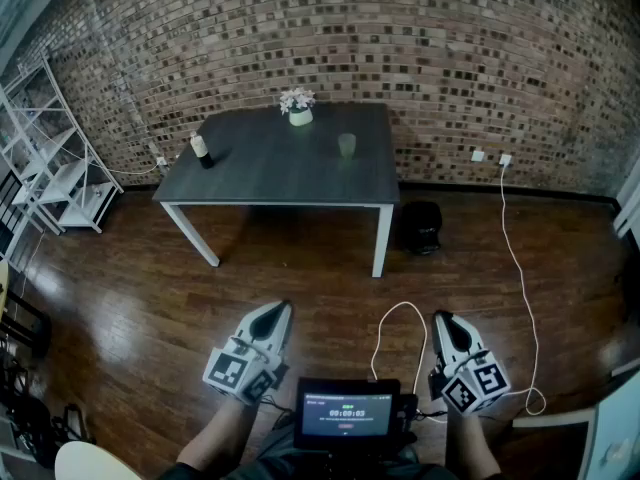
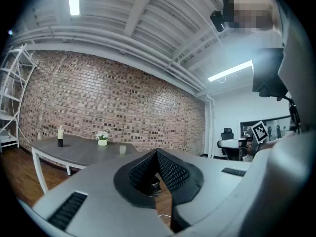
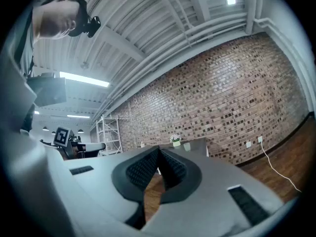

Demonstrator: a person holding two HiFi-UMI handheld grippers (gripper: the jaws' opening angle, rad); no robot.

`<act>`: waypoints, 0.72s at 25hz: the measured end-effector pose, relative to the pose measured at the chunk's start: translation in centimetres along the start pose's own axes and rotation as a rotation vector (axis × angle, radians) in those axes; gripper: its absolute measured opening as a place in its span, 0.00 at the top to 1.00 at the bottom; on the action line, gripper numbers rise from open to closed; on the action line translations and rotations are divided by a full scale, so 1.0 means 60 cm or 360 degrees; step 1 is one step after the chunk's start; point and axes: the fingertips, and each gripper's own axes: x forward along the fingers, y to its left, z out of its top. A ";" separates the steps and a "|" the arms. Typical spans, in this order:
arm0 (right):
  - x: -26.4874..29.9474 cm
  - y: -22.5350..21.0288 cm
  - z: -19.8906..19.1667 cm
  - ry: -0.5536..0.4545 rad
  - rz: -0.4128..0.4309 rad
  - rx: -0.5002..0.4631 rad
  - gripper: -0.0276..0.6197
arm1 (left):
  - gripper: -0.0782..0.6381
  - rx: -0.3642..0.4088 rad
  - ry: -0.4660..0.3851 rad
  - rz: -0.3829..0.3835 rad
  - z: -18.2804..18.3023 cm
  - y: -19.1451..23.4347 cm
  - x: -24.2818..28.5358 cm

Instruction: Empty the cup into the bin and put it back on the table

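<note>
A pale green translucent cup [image 1: 346,145] stands upright on the dark grey table [image 1: 270,168], towards its right side. It also shows small in the left gripper view as the cup [image 2: 122,150] and in the right gripper view as the cup [image 3: 186,146]. A black bin [image 1: 421,226] sits on the floor by the table's right leg. My left gripper [image 1: 281,311] [image 2: 157,153] and right gripper [image 1: 440,319] [image 3: 159,150] hover low over the wooden floor, far short of the table. Both point towards it, shut and with nothing in them.
A potted white flower [image 1: 298,106] and a dark bottle [image 1: 201,150] share the table. A white shelf unit [image 1: 55,158] stands at the left wall. A white cable [image 1: 522,268] runs across the floor at right. A small screen [image 1: 347,413] sits between my hands.
</note>
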 end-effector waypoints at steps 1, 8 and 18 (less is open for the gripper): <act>0.004 -0.012 0.006 0.0015 0.0004 -0.0002 0.95 | 0.90 -0.0012 -0.0003 0.0013 0.003 -0.003 0.011; 0.033 -0.063 0.017 0.0045 0.0022 0.0010 0.95 | 0.90 -0.0032 0.0010 0.0043 -0.006 0.000 0.063; 0.159 -0.060 0.036 0.0059 0.0032 -0.0040 0.95 | 0.90 -0.0076 -0.0022 0.0012 -0.002 0.099 0.147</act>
